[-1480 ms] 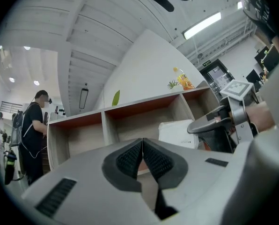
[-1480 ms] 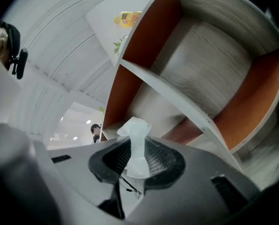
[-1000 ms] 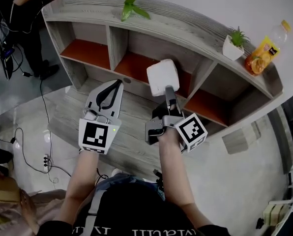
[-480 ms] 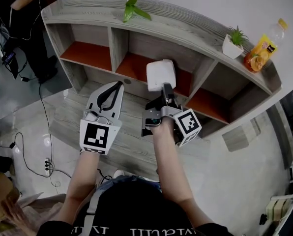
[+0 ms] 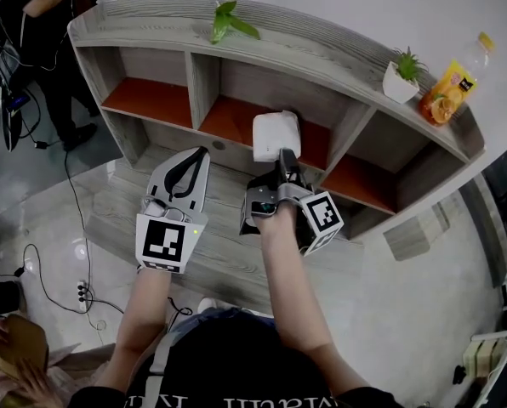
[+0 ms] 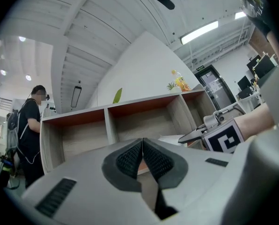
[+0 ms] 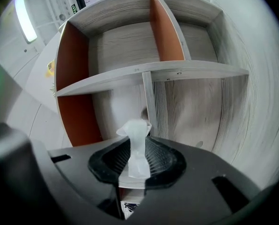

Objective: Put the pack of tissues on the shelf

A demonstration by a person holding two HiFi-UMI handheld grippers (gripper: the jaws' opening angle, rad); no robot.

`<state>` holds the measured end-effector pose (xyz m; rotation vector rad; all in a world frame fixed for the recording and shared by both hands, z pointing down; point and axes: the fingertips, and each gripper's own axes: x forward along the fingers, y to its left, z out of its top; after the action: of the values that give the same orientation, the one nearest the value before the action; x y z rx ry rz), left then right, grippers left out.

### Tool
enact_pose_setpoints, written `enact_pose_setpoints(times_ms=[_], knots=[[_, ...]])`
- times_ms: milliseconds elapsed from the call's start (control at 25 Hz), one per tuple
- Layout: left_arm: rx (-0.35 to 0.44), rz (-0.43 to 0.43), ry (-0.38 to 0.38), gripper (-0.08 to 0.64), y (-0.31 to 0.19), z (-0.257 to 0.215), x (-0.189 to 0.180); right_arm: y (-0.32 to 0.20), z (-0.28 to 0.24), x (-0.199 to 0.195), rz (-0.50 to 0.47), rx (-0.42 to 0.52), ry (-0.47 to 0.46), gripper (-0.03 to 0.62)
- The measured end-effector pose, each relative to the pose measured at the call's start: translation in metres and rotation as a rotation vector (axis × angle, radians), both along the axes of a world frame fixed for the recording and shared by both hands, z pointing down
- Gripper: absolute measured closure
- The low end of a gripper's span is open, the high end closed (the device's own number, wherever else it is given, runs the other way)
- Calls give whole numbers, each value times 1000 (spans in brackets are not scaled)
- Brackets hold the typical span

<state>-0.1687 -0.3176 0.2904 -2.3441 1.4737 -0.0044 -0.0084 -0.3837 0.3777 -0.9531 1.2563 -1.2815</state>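
Over the last second the pack of tissues (image 5: 276, 134) has travelled forward with my right gripper (image 5: 284, 161), from just ahead of the shelf (image 5: 321, 51) to the mouth of its middle compartment (image 5: 232, 117). My left gripper (image 5: 200, 155) has stayed where it was, short of the shelf's front edge.

The pack now stands upright over the compartment's orange floor, toward its right end, near the divider (image 5: 343, 134) that closes off the right compartment. Whether it already touches that floor cannot be told; I judge it not yet set down.

My right gripper's jaws are closed on the pack's lower end. They pinch the thin, crimped part of the white wrapper between the ribbed pads, so they stand only a little apart. This low grip leaves the bulk of the pack ahead of the jaws. The pack can therefore enter the opening first while the gripper remains outside the front edge.

My left gripper is closed with nothing between its pads. It is held back and to the left, presumably to keep the approach free.

On the shelf's top board stand a green leaf (image 5: 230, 17) near the left end, and a small potted plant (image 5: 404, 75) and a juice bottle (image 5: 452, 87) toward the right end. None lies in the pack's path.
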Motion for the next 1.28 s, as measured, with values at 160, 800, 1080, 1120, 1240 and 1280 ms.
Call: enact_pose_setpoints(times_ms=[160,800,1080,1120,1240,1280], knots=[[-12,7,7,546,-1,6,1,1,-7,-4,-5,-6,-20,409],[-31,31,29,546,-8,14,3,22,-19,-9,-113,165,423,268],[-37,43,33,546,-11,17,6,36,-35,-22,-87,253,1055,270],[-39,45,34,546,-12,17,7,36,-36,-24,-81,258,1124,272],[-42,50,34,546,-13,18,10,36,-38,-27,-66,261,1267,352],[-43,51,33,546,-13,18,11,36,-37,-27,-62,260,1307,381]])
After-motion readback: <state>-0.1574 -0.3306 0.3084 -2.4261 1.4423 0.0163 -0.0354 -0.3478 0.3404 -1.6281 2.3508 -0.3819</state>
